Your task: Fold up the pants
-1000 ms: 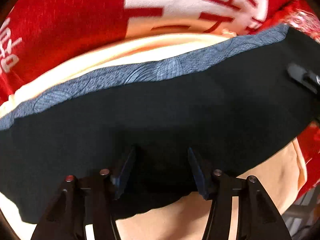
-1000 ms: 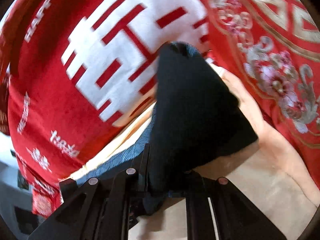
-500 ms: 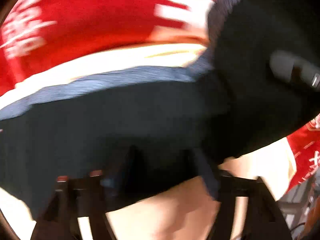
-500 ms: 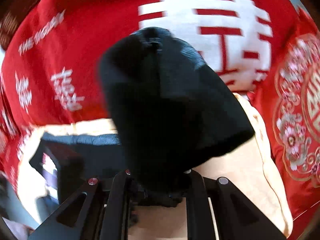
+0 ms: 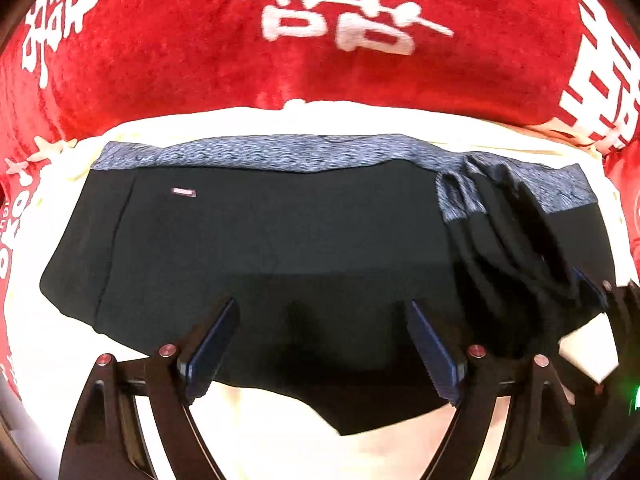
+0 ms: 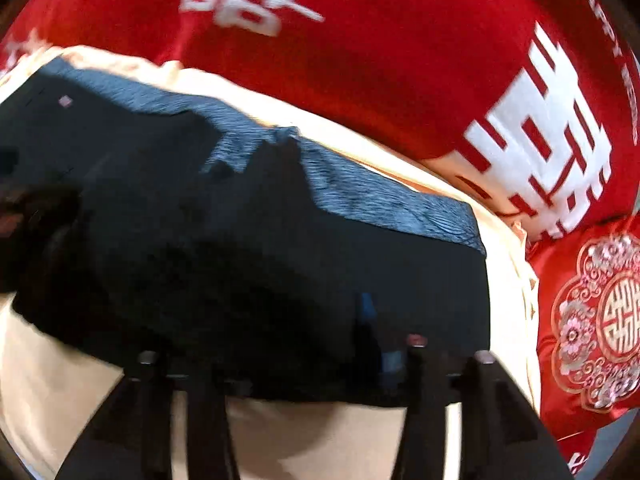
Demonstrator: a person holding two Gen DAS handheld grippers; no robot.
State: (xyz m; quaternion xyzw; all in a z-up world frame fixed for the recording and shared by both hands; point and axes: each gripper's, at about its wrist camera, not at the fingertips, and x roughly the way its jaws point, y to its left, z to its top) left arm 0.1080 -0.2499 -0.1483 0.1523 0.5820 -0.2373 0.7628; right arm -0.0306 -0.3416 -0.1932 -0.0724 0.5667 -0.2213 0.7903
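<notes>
The black pants (image 5: 280, 248) lie flat on a cream sheet (image 5: 280, 440) over the red bedspread (image 5: 180, 60), both the left gripper (image 5: 322, 344) and right gripper (image 6: 296, 356) spread apart, holding nothing.

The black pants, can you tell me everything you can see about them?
The black pants are dark, soft-looking cloth with a blue-grey patterned waistband along the far edge and a tiny label near one end. They lie spread flat on a cream sheet, with a red blanket beyond. One end is bunched into folds. The left gripper hangs open over the near edge; in its view nothing pinches the cloth.
</notes>
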